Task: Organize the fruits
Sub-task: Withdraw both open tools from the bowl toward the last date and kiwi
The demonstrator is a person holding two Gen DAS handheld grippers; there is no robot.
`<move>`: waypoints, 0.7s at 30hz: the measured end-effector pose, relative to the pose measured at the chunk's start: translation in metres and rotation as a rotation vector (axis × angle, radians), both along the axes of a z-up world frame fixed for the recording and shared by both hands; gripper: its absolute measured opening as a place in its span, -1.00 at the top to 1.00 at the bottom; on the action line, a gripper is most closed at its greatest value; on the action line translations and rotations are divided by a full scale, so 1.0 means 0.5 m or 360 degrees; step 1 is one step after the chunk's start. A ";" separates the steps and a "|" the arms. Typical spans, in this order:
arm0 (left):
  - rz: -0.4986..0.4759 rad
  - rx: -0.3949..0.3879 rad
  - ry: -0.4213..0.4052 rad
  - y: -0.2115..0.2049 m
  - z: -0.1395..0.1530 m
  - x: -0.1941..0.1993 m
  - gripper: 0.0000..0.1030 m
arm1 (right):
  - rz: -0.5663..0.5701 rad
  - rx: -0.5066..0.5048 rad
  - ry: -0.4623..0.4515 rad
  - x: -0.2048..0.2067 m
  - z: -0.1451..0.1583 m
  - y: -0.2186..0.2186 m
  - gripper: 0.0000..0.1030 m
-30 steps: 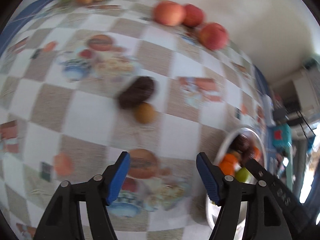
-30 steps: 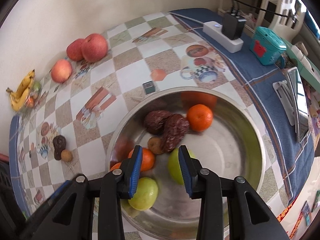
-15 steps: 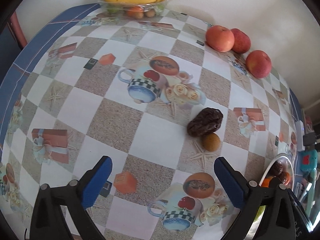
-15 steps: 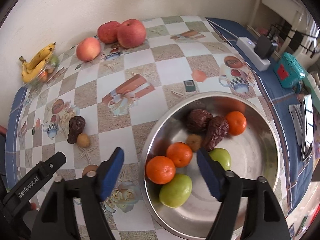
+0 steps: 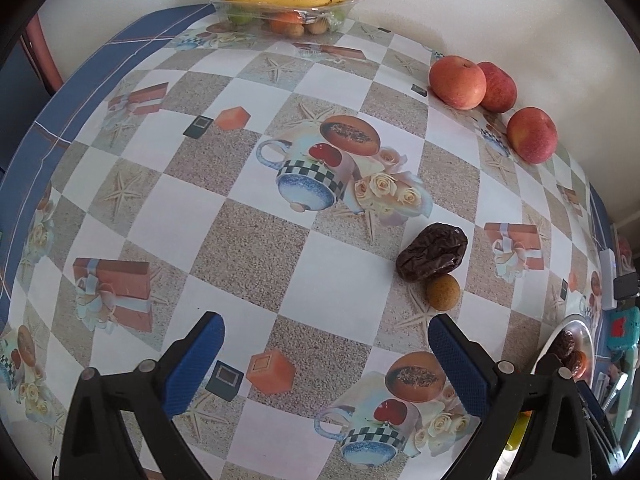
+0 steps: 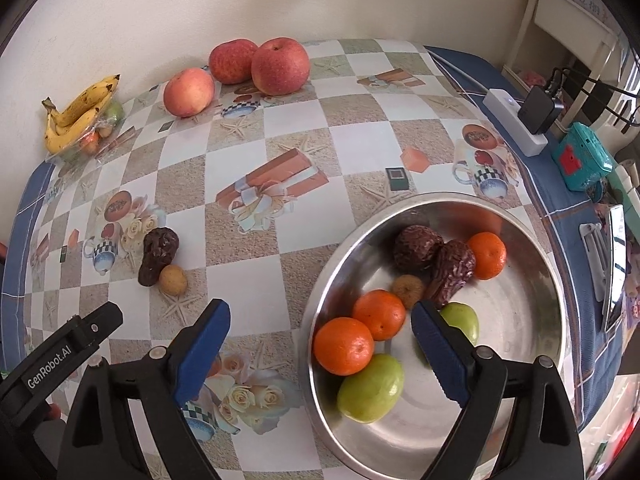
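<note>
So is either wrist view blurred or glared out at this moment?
Left wrist: sharp, heavy fisheye bend, dark date crisp. Right wrist: sharp too; steel bowl shows soft reflections, no blown-out glare; both views vignette black at the corners.

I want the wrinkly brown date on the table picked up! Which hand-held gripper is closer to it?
Left. The left hand-held gripper hovers open just short of the wrinkly brown date; the right hand-held gripper sits farther off, over the steel bowl's rim.

A home dining corner: a surface (image 6: 360, 128) under a printed checkered oilcloth against a plain wall, with a power strip (image 6: 514, 126) and household clutter (image 6: 582, 158) alongside.
</note>
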State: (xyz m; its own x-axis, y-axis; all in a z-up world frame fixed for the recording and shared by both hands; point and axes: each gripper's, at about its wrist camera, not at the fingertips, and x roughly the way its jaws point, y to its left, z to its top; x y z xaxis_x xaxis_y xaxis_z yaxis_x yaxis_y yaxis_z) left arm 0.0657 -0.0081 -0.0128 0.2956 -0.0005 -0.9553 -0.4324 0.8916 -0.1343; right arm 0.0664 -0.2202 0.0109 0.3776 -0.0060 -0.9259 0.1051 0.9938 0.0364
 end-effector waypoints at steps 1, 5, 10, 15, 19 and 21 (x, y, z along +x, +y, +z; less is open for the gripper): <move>0.0001 -0.0003 0.0001 0.001 0.000 0.000 -1.00 | 0.0005 0.0002 -0.0002 0.000 -0.001 0.003 -0.79; 0.0018 -0.0006 0.0002 0.010 0.000 0.001 -1.00 | 0.0017 0.0013 0.0002 0.004 -0.005 0.017 -0.80; 0.0054 -0.0015 0.0003 0.029 -0.002 0.006 -1.00 | 0.0033 0.0024 0.0016 0.010 -0.011 0.034 -0.80; 0.0097 -0.0024 0.0008 0.048 -0.005 0.009 -1.00 | 0.0059 0.0031 0.0024 0.015 -0.014 0.052 -0.80; 0.0124 -0.0045 0.0013 0.062 -0.007 0.012 -1.00 | 0.0082 0.0033 0.0030 0.020 -0.019 0.068 -0.80; 0.0128 -0.0050 0.0015 0.066 -0.008 0.014 -1.00 | 0.0092 0.0037 0.0036 0.023 -0.021 0.075 -0.80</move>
State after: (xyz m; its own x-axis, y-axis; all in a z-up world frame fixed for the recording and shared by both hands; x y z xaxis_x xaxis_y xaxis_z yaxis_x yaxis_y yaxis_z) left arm 0.0726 0.0249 -0.0170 0.2868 -0.0073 -0.9580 -0.5037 0.8494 -0.1573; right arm 0.0778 -0.1828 0.0002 0.3556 0.0368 -0.9339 0.0487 0.9971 0.0579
